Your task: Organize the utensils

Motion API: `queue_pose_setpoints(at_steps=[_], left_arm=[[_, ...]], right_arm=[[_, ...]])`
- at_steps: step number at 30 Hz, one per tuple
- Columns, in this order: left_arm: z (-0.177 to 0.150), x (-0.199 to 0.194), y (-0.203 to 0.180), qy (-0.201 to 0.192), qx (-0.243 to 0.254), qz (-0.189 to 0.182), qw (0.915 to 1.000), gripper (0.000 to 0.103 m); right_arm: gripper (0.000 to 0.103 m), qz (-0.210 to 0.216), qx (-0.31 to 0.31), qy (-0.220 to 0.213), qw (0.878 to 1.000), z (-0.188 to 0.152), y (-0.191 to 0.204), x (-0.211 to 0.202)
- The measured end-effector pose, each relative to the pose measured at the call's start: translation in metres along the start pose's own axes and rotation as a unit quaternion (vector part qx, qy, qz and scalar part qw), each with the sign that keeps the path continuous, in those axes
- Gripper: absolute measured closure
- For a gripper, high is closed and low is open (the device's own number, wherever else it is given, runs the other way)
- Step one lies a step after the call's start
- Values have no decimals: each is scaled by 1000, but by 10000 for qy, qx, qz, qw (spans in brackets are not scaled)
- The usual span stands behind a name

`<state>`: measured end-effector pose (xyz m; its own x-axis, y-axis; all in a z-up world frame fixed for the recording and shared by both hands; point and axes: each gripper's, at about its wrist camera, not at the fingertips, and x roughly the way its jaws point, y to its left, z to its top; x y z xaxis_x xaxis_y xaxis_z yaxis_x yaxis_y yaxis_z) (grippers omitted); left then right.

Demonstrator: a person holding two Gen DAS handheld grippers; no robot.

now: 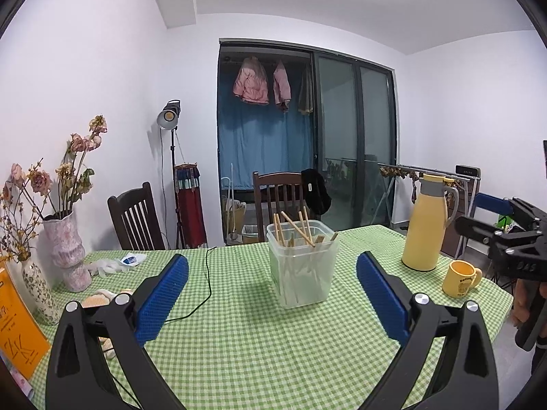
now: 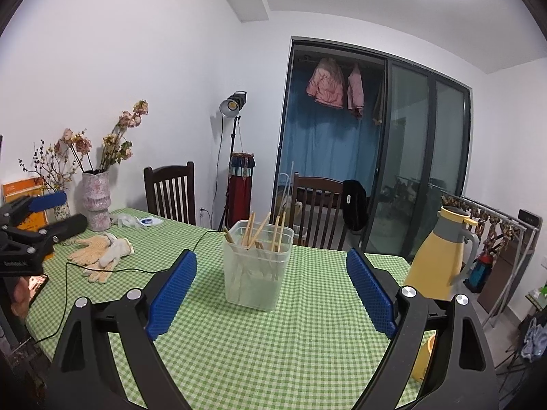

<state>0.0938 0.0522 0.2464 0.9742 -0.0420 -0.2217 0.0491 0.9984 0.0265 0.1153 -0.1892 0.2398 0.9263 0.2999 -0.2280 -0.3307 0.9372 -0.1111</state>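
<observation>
So the clear plastic container (image 1: 302,266) sits out in the middle of the table (image 1: 239,358), on the green-and-white checked cloth, with a bunch of wooden chopsticks (image 1: 297,230) standing in it at all sorts of angles, their tips poking above the rim. Both grippers are pointed at it from the near edge and neither one is touching it. The left gripper (image 1: 271,295) has its blue-padded jaws spread wide with nothing between them but tablecloth, the container a bit beyond the tips. Same story for the right gripper (image 2: 271,285): jaws wide apart and empty, container just ahead of the pads and roughly centred in the gap. From the left wrist view you can also catch the right gripper off at the right edge, with a bit of the person's hand (image 1: 523,307) under it. A yellow thermos jug (image 1: 427,222) stands to the right of the container, and a yellow mug (image 1: 459,278) is near it, closer to the table's edge. Over on the left there's a pink textured vase (image 1: 66,253) with dried flowers, a smaller floral vase (image 1: 37,290) beside it, a pair of knit work gloves (image 2: 99,256) lying flat, and a thin black cable (image 1: 207,280) snaking across the cloth. Two dark wooden chairs are tucked in on the far side.
</observation>
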Motion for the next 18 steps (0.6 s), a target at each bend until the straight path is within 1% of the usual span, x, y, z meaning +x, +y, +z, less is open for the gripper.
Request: queue_pose_setpoints(at_steps=[3, 5, 9, 12, 13, 15, 17, 18], left_arm=[[-12, -10, 2, -98, -121, 129, 9998, 7], [-21, -17, 2, -135, -186, 119, 9997, 7], [-43, -31, -4, -184, -157, 275, 9993, 7], [-62, -39, -12, -218, -109, 386, 9990, 7], [-73, -40, -16, -185, -94, 451, 9988, 7], [-88, -41, -20, -110, -15, 465, 9989, 7], [-102, -43, -24, -119, -11, 601, 9981, 7], [-110, -45, -26, -149, -58, 601, 9981, 7]], right_arm=[[18, 98, 9, -132, 9999, -8, 6, -12], [16, 124, -90, -228, 9996, -14, 12, -21], [16, 87, -259, -276, 9992, -31, 26, -33], [16, -39, -369, -315, 9988, -41, 33, -38], [16, -63, -366, -315, 9988, -45, 35, -40], [16, 1, -232, -268, 9994, -54, 35, -43], [16, 58, -106, -220, 9997, -63, 36, -45], [16, 50, -101, -217, 9997, -69, 37, -47]])
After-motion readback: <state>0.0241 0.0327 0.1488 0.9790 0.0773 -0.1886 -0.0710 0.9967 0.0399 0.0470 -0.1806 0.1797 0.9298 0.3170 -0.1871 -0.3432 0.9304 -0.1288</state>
